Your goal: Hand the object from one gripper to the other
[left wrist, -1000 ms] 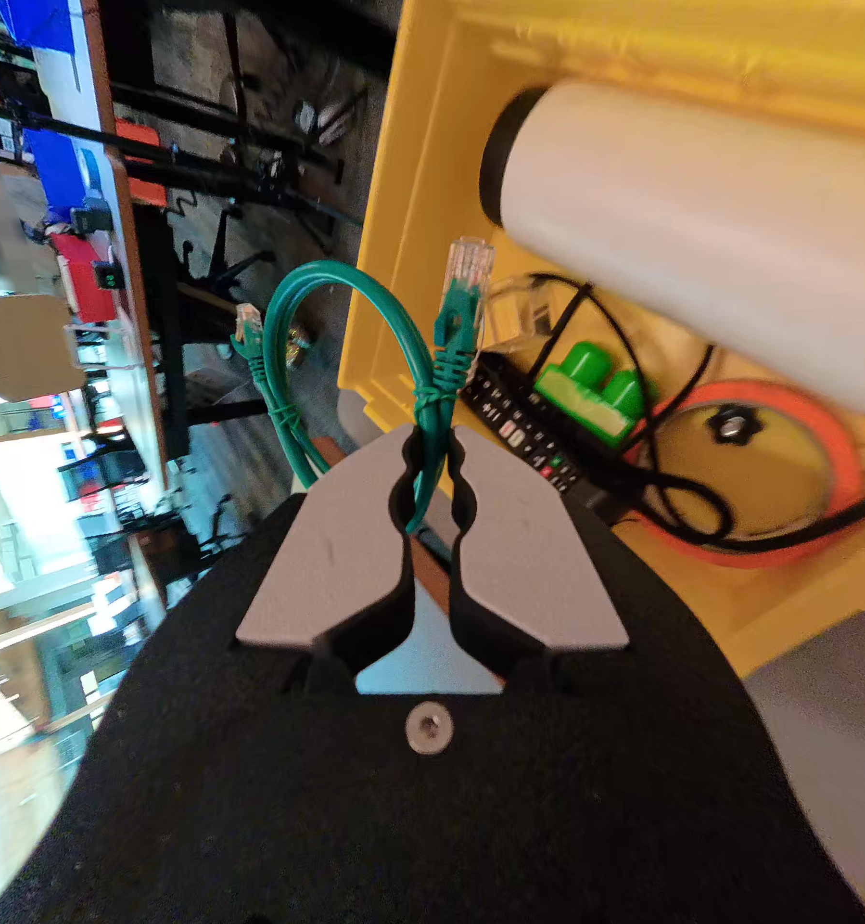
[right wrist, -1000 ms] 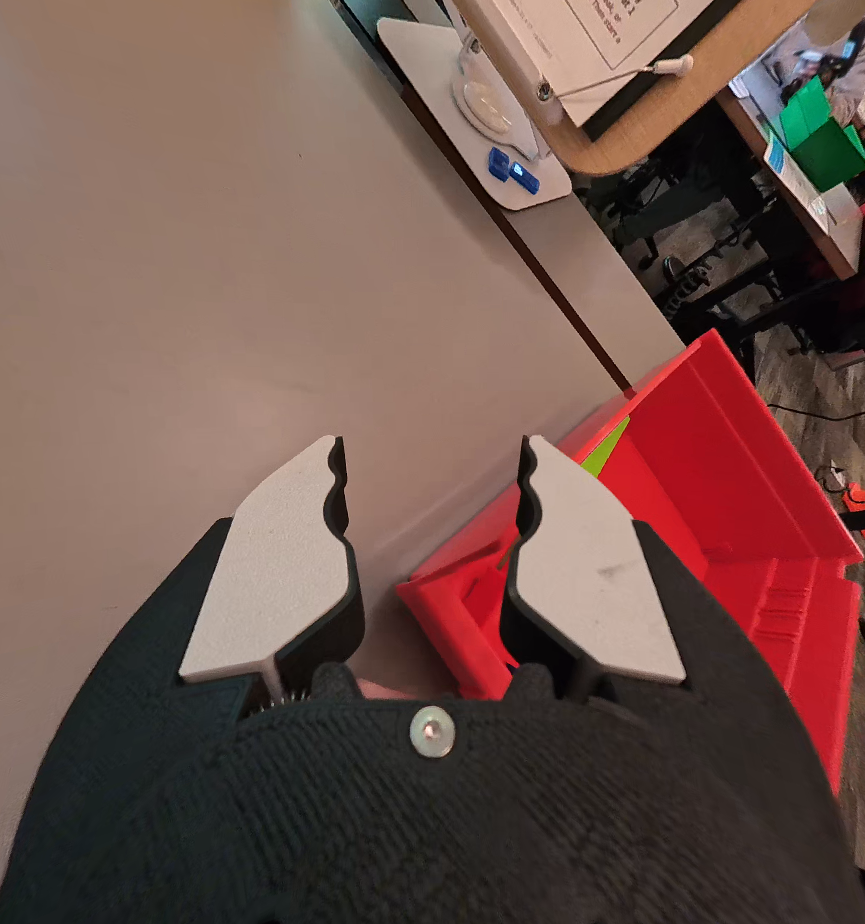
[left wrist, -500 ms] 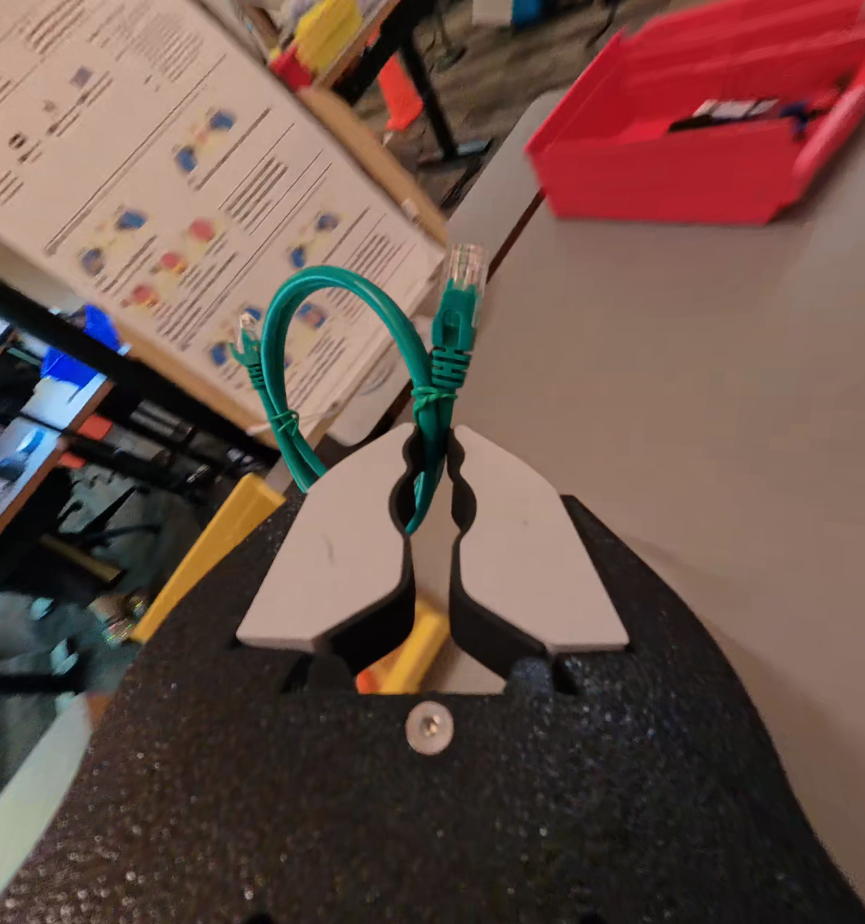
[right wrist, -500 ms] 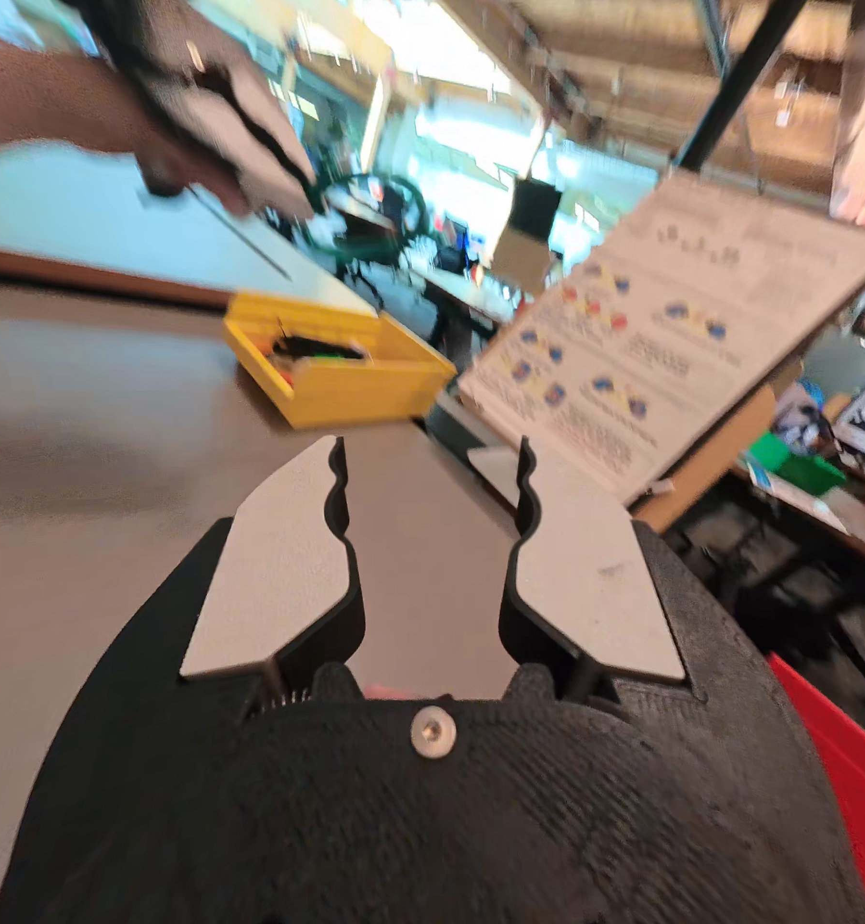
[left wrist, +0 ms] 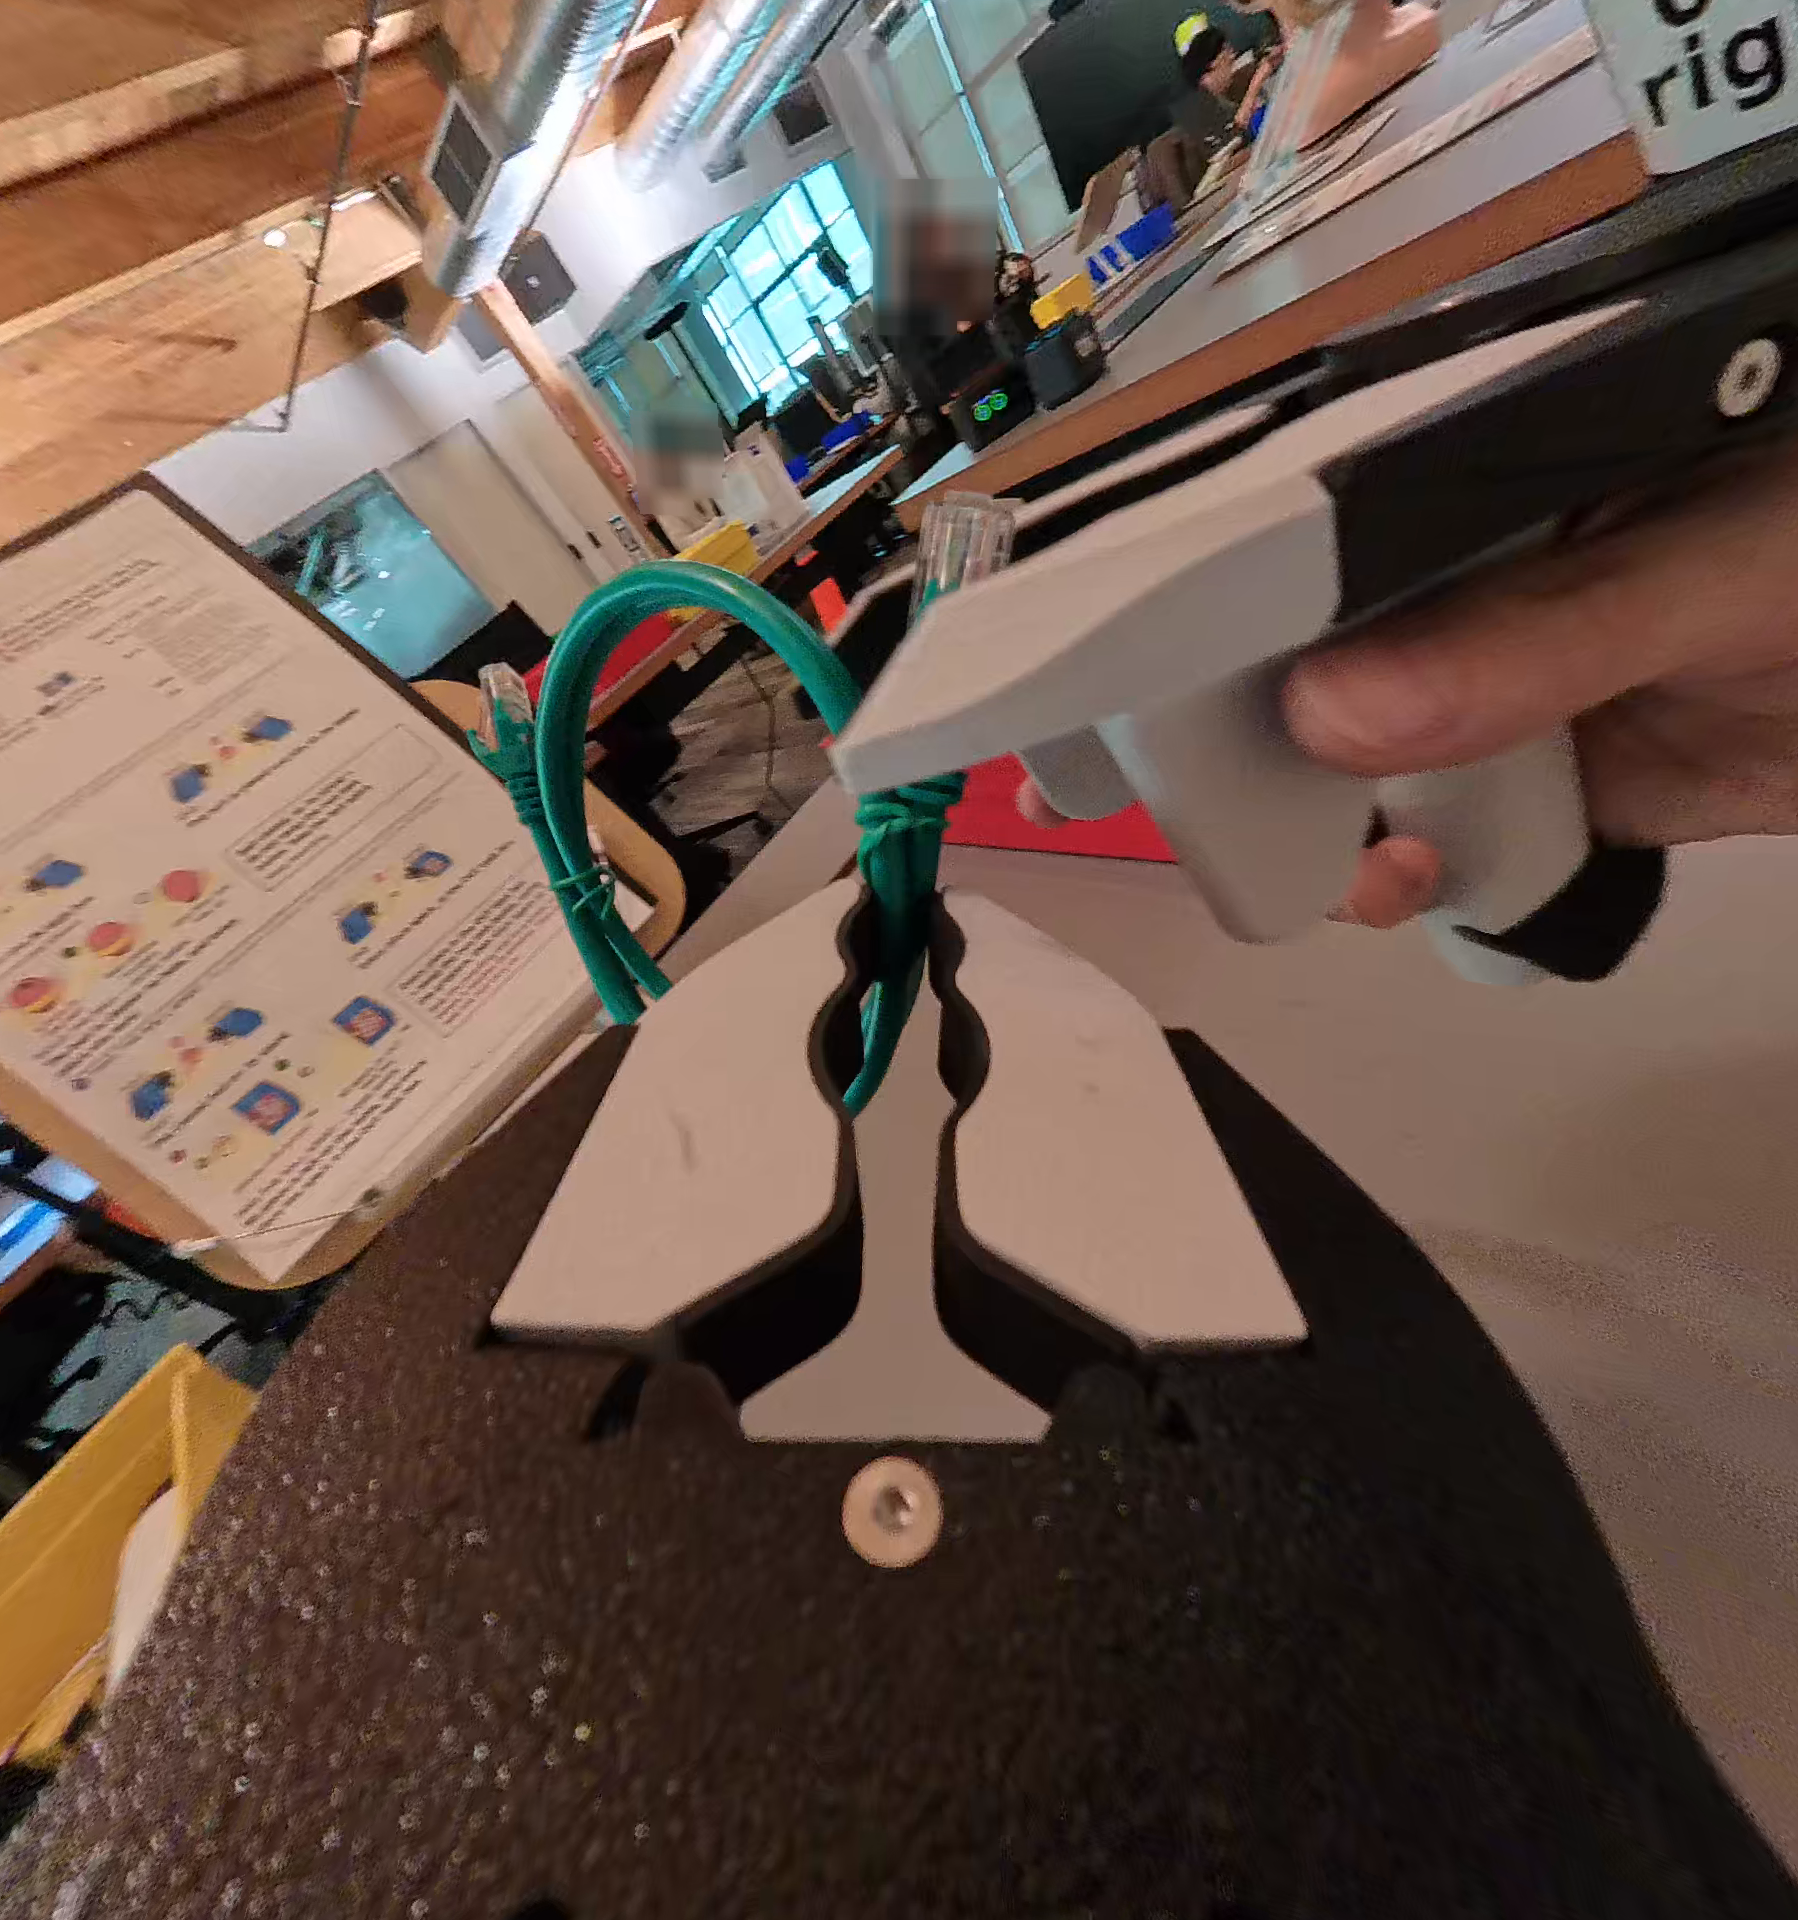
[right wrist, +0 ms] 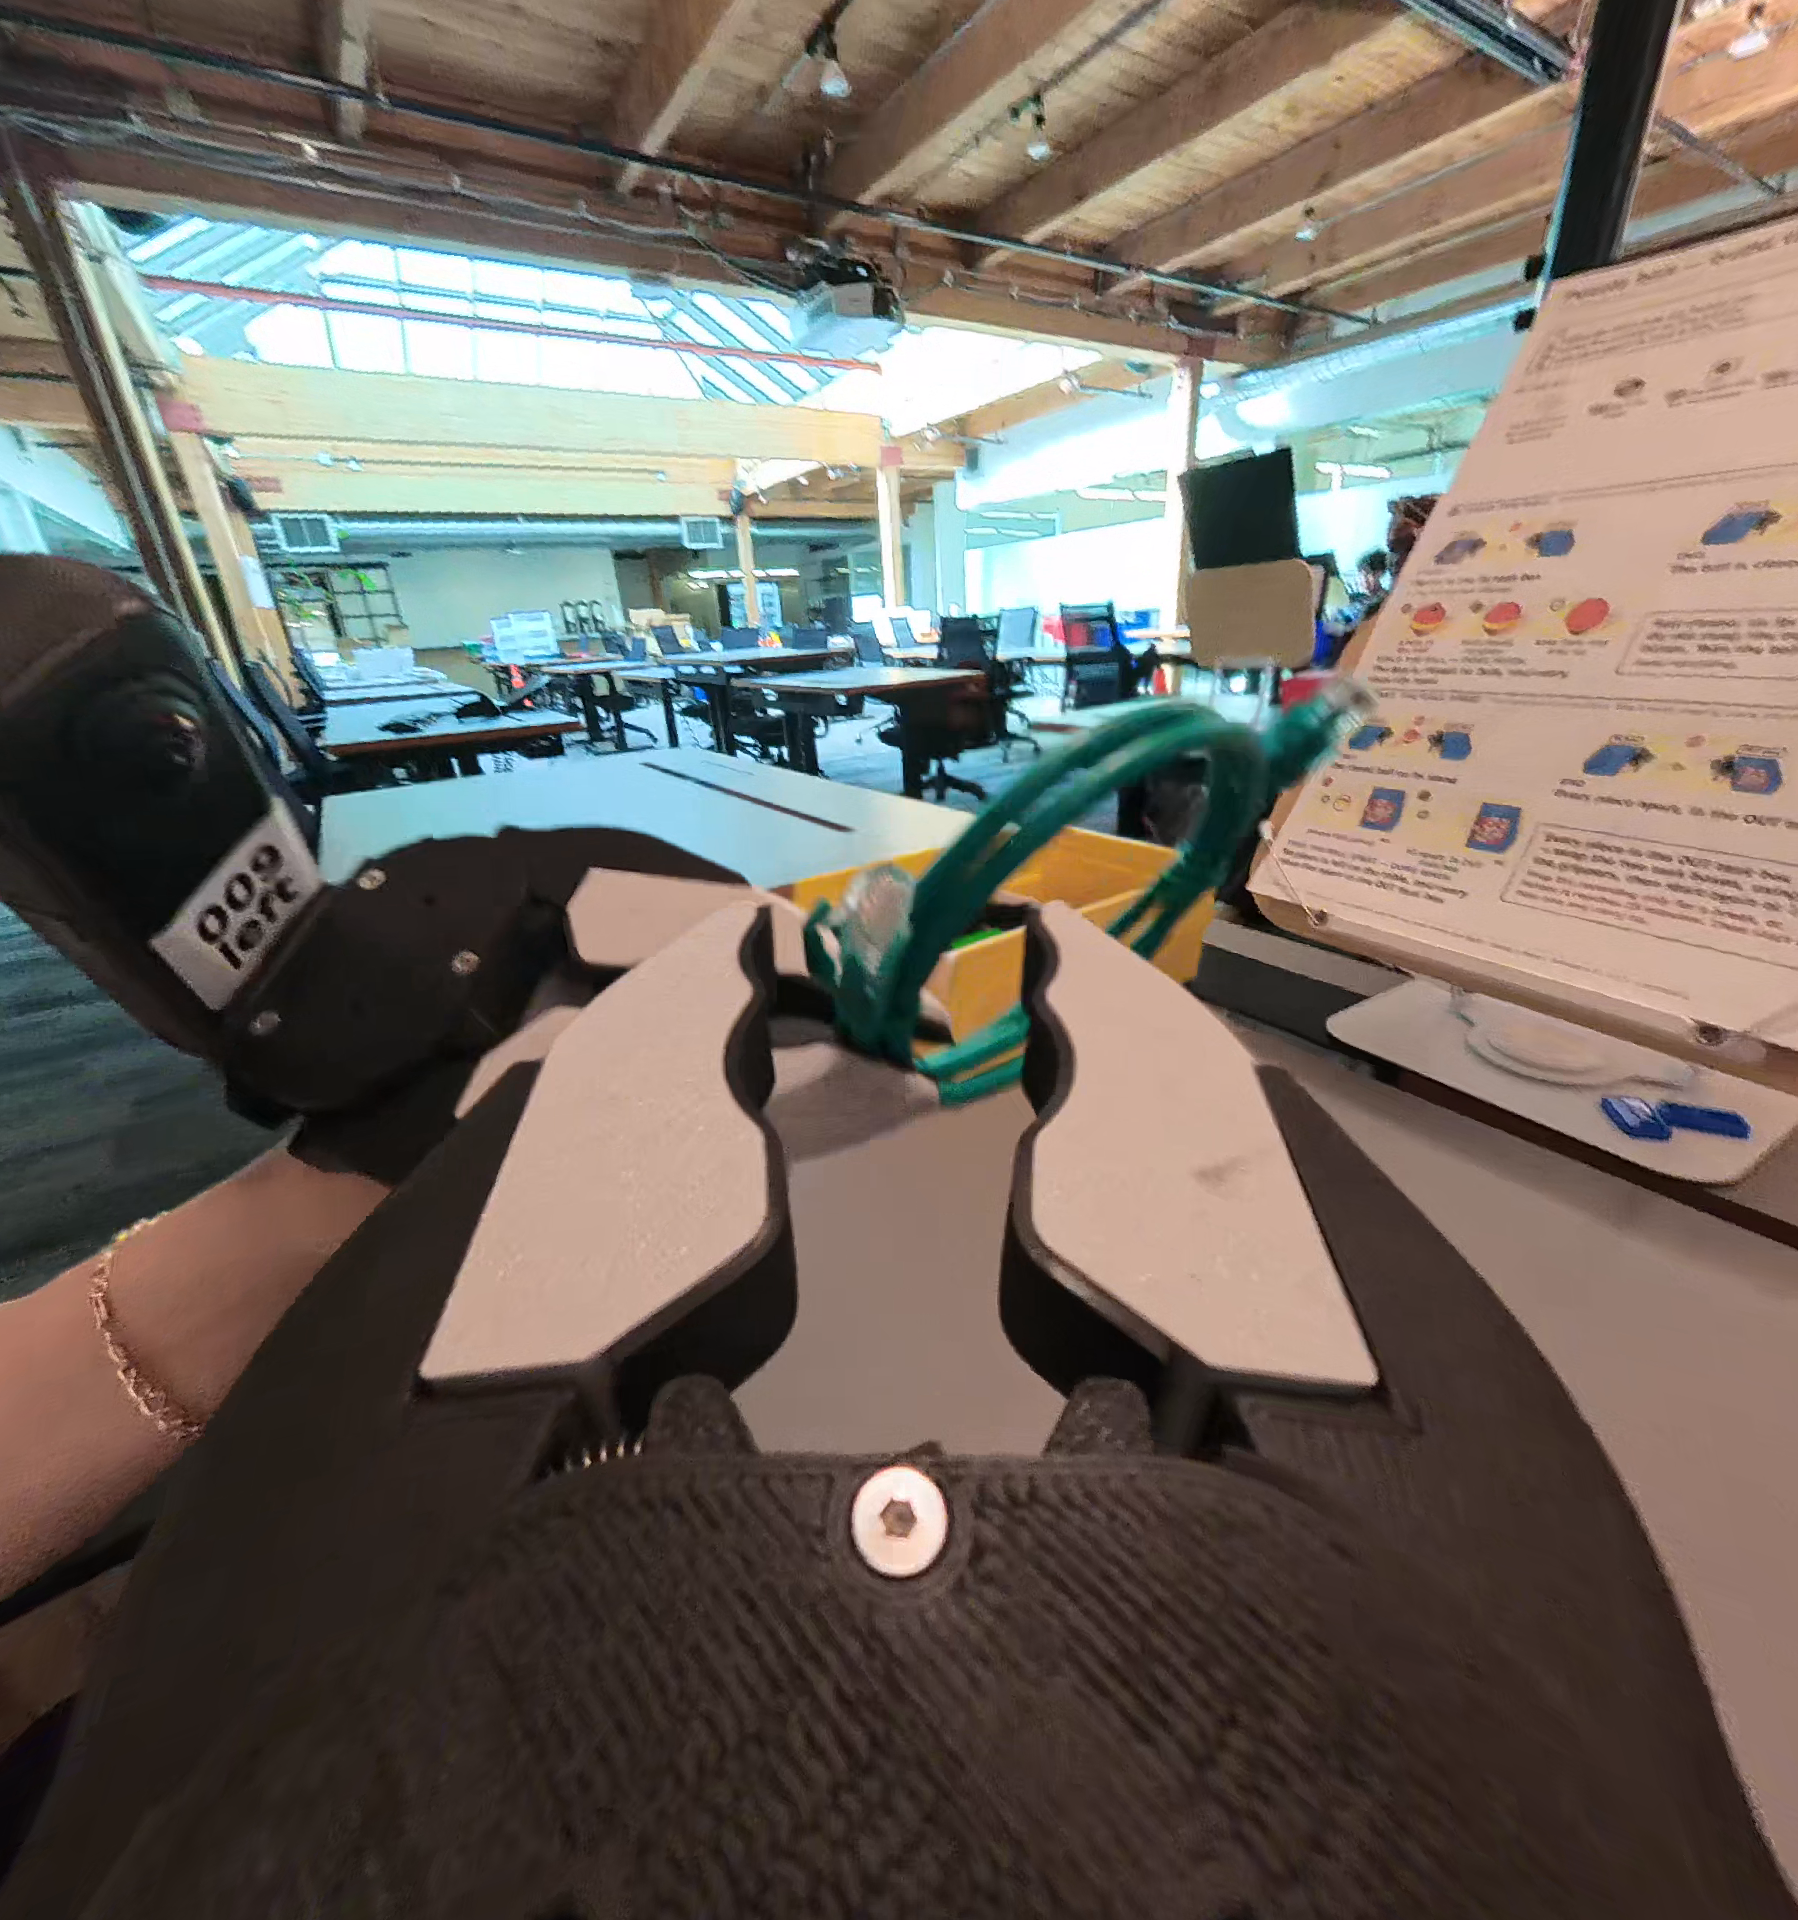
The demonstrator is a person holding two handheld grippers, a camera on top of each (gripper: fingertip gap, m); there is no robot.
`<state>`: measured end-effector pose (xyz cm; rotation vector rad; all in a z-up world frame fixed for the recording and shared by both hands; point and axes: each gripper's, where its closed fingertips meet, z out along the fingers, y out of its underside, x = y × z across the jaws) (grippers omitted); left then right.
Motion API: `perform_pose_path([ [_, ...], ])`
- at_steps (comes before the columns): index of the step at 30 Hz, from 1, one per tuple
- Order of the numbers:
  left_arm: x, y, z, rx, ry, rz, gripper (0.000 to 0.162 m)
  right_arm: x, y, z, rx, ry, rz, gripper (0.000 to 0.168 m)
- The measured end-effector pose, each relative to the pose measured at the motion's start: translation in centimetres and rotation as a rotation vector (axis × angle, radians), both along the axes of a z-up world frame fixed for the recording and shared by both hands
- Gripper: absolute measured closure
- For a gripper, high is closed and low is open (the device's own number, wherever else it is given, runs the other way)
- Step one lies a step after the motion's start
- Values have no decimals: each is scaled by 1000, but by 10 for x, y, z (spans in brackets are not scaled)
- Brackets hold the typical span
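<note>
Left claw [left wrist: 893,935] clenched on green cable [left wrist: 666,665]; right claw [right wrist: 900,961] spread around cable, gaps both sides.

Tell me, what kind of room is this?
Probably a big shared workshop or lab: rows of desks with office chairs, exposed wooden ceiling beams, and an instruction board beside the grey table.

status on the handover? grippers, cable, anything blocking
Left gripper shut on green cable. Right gripper open, fingers either side of the bundle, not yet closed. Nothing blocking.
</note>
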<state>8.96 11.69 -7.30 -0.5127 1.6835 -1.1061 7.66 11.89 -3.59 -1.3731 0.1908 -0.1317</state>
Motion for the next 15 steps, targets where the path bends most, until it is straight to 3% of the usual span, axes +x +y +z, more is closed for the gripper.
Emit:
perform_pose_path([
  [6, 1, -1, -21, -60, 88, -62, 153, 6, 9, -13, -113, -113, -44, 152],
  [8, 0, 1, -29, -95, 161, -95, 128, 11, 11, -15, -126, -199, -97, 153],
  [10, -6, 4, -30, -167, 241, -157, 118, 12, 14, -19, -166, -316, -137, 153],
  [12, -11, 11, -22, -300, 295, -210, 119, 13, 14, -20, -178, -484, -210, 154],
  [15, -10, 32, 0, -649, 349, -250, 122, 3, 22, -27, -163, -605, -232, 154],
])
